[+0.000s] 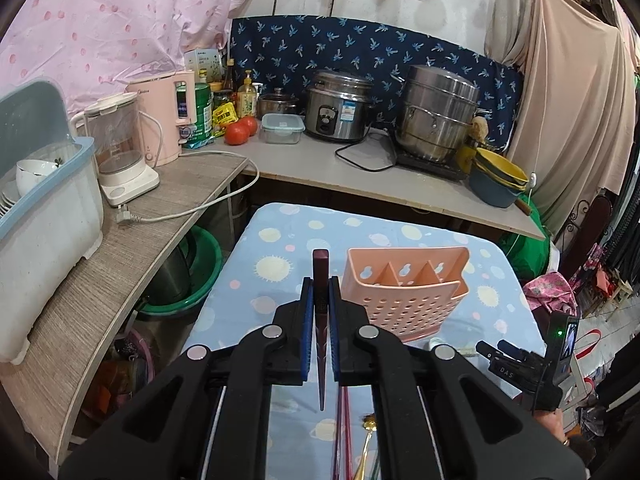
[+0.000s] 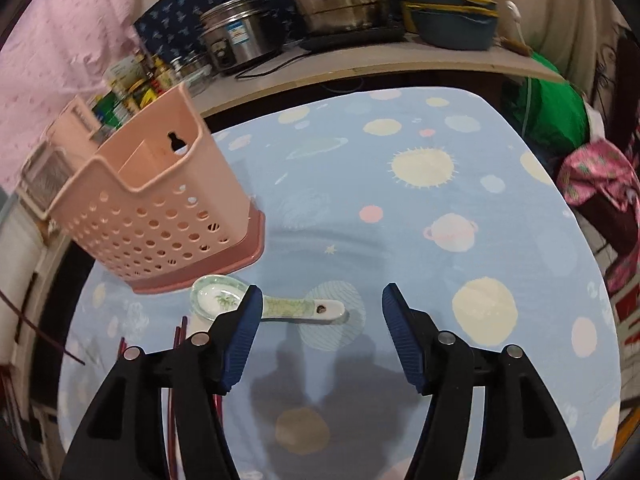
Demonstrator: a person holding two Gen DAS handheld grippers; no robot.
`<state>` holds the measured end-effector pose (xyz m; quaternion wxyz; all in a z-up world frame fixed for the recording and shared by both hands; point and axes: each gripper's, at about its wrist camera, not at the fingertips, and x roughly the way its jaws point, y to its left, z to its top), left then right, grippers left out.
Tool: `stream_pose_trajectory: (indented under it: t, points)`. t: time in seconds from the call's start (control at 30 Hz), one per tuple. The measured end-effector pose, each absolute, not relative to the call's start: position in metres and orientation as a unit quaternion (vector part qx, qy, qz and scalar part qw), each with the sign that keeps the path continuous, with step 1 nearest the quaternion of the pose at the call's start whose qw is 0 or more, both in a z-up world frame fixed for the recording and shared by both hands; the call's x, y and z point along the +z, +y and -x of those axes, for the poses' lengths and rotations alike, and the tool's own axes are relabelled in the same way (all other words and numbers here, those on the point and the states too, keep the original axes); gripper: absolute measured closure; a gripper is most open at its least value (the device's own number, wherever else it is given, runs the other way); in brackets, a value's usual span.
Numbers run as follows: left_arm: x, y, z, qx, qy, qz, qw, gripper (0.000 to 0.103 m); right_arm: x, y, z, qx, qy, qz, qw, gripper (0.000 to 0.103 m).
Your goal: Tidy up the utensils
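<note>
1. The left gripper [image 1: 321, 300] is clamping one dark red chopstick [image 1: 321, 320] between its blue pads [image 1: 307, 312]; the stick is running lengthwise through the closed fingers, its blunt end poking out ahead and its pointed tip showing back between the arms.
2. Beneath that gripper, several more red chopsticks [image 1: 345, 432] and one gold-coloured spoon [image 1: 369, 440] are lying on the planet-print tablecloth [image 1: 276, 240]; their exact number is hidden by the gripper body.
3. The right gripper [image 2: 316, 320] is hanging spread wide with nothing between its fingers, low over the cloth.
4. One white ceramic spoon [image 2: 276, 306] with a green pattern is lying flat on the cloth just ahead of the right gripper, its bowl to the left and partly behind the left fingertip, its handle pointing right.
5. One pink perforated utensil holder [image 1: 404, 292] is standing upright on a darker pink base just beyond the spoon and slightly right of the held chopstick; three compartments are showing inside it, with no utensils visible in them.
6. Farther back, the counter [image 1: 320, 160] is carrying one rice cooker [image 1: 340, 108], one tall steel steamer pot [image 1: 438, 112], two tomatoes [image 1: 240, 130], one lidded food box [image 1: 282, 128] and two kettles [image 1: 120, 136].
7. At the far left one dish rack [image 1: 52, 208] is holding bowls.
</note>
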<state>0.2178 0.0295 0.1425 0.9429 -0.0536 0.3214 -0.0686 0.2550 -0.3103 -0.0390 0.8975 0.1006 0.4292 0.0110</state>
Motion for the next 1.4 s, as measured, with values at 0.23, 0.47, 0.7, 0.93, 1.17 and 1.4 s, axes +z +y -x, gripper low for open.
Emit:
stream_pose_trajectory:
  t: [0.23,0.47,0.7,0.93,1.17,1.4]
  points:
    - [0.129,0.035,-0.226,-0.057,0.333,0.051,0.94,0.096,-0.062,-0.295,-0.282,0.104,0.484,-0.022,0.869,0.043]
    - [0.124,0.039,-0.227,-0.052,0.337,0.054,0.939,0.096,-0.065,-0.287,-0.257,0.134,0.503,-0.018,0.853,0.066]
    - [0.121,0.032,-0.226,-0.059,0.341,0.052,0.937,0.096,-0.063,-0.283,-0.255,0.13,0.5,-0.035,0.856,0.066]
    - [0.12,0.03,-0.223,-0.063,0.343,0.052,0.936,0.096,-0.059,-0.272,-0.248,0.123,0.495,-0.044,0.859,0.091]
    - [0.133,0.027,-0.219,-0.074,0.331,0.054,0.939,0.096,-0.02,-0.27,-0.225,0.093,0.47,-0.053,0.876,0.092]
    - [0.174,0.02,-0.214,-0.098,0.293,0.059,0.949,0.096,0.023,-0.278,-0.215,0.071,0.441,-0.076,0.892,0.097]
